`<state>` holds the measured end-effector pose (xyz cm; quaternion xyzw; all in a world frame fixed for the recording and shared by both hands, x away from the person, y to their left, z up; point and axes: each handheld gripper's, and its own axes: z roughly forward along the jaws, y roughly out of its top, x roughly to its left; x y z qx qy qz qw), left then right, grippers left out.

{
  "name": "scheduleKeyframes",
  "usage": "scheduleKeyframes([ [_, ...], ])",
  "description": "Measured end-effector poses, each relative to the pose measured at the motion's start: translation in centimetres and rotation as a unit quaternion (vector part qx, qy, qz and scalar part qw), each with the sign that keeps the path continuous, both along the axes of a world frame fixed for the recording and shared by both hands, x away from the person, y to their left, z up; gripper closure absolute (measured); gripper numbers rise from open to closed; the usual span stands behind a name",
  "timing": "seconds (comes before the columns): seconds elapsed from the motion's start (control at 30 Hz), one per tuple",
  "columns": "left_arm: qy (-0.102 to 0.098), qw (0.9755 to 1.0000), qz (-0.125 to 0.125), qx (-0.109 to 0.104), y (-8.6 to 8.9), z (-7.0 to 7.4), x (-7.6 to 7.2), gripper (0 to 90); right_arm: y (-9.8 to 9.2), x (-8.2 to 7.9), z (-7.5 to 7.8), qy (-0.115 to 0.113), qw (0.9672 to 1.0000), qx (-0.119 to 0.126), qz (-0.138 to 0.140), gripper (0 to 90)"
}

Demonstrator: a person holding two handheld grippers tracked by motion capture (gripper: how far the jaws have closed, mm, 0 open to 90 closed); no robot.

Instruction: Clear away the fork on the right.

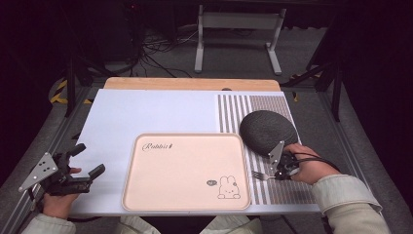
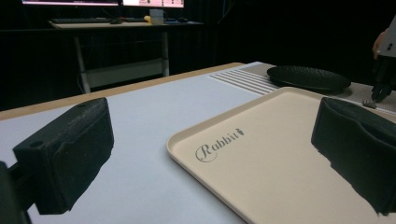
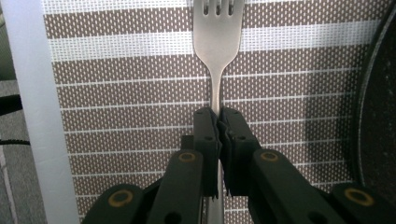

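A metal fork (image 3: pixel 216 42) lies over the striped brown placemat (image 3: pixel 130 112), and my right gripper (image 3: pixel 217 114) is shut on its handle. In the high view the fork (image 1: pixel 260 176) sticks out leftward from the right gripper (image 1: pixel 278 171), just right of the beige tray (image 1: pixel 146 195). A dark round plate (image 1: pixel 268 130) sits behind that hand on the placemat (image 1: pixel 287 192). My left gripper (image 1: pixel 87 161) hovers at the table's left edge, jaws wide apart with nothing between them. In the left gripper view the tray (image 2: pixel 261 168) and the plate (image 2: pixel 308 77) lie ahead.
A pale mat (image 1: pixel 146 112) covers the table, with a wooden edge (image 1: pixel 190 84) at the back. The tray carries a "Rabbit" print and a rabbit drawing (image 1: pixel 228 187). A desk frame (image 1: pixel 238 39) and cables stand on the floor beyond.
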<state>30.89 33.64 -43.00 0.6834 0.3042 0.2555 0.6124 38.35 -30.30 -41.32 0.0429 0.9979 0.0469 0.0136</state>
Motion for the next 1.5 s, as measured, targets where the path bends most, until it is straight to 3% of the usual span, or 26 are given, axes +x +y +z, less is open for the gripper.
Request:
scheduleKeyframes([
  [0.23,0.001,1.0000,-0.001,0.002,0.0,0.0,0.0,0.0,-0.1,-0.2,0.5,-0.005,0.9999,0.005,-0.012,86.4],
  [0.47,0.000,1.0000,-0.002,0.001,0.1,0.0,0.0,0.0,-0.1,-0.4,2.0,-0.029,0.9984,0.045,-0.015,86.5],
  [0.53,0.001,1.0000,-0.002,0.001,0.1,0.0,0.0,0.0,-0.1,-0.6,2.8,-0.041,0.9969,0.065,-0.017,86.5],
  [0.67,0.000,1.0000,-0.002,0.001,0.0,0.1,0.0,0.0,0.0,-0.8,3.6,-0.049,0.9955,0.079,-0.020,86.5],
  [0.7,0.000,1.0000,-0.002,0.001,0.0,0.1,0.0,0.0,0.1,-0.9,4.3,-0.060,0.9936,0.093,-0.020,86.5],
  [0.8,0.000,1.0000,-0.002,0.001,0.0,0.0,0.0,0.0,0.2,-1.0,4.9,-0.066,0.9919,0.106,-0.025,86.5],
  [1.07,0.000,1.0000,-0.002,0.000,0.1,0.0,0.0,0.0,0.6,-1.3,6.7,-0.098,0.9819,0.155,-0.051,86.6],
  [1.37,0.000,1.0000,-0.002,-0.001,0.1,0.0,0.0,0.0,1.5,-2.0,8.5,-0.117,0.9651,0.218,-0.085,86.6],
  [1.5,0.000,1.0000,-0.002,-0.001,0.1,0.0,0.0,0.0,1.7,-2.1,8.8,-0.113,0.9575,0.245,-0.103,86.6],
])
